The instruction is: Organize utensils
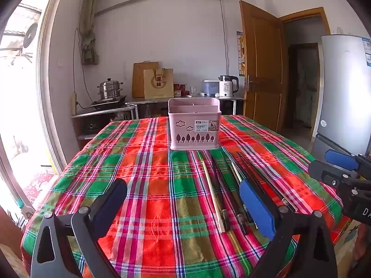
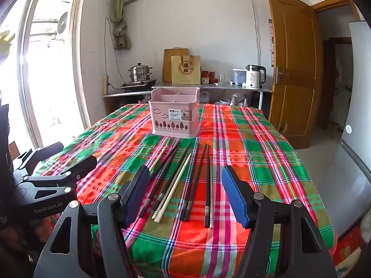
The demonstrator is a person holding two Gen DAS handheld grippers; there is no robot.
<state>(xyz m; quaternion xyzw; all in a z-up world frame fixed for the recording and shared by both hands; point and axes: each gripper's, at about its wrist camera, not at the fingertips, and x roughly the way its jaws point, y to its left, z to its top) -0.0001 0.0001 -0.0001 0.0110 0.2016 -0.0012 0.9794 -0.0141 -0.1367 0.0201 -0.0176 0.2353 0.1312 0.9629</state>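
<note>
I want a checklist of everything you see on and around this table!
Surface: table under a plaid cloth.
Job's things: pink basket upright at the far end, nothing seen inside; black and pale chopsticks lying loose in front of it.
Clutter: nothing seen.
Grippers: left tongs open, empty; right tongs open, empty, above the chopsticks.
Cables: a cord down the back wall.
Surroundings: steamer pot, kettle, wooden door, fridge.

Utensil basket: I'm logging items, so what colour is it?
Pale pink utensil basket with darker tree cutouts; clearest in the right wrist view.
</note>
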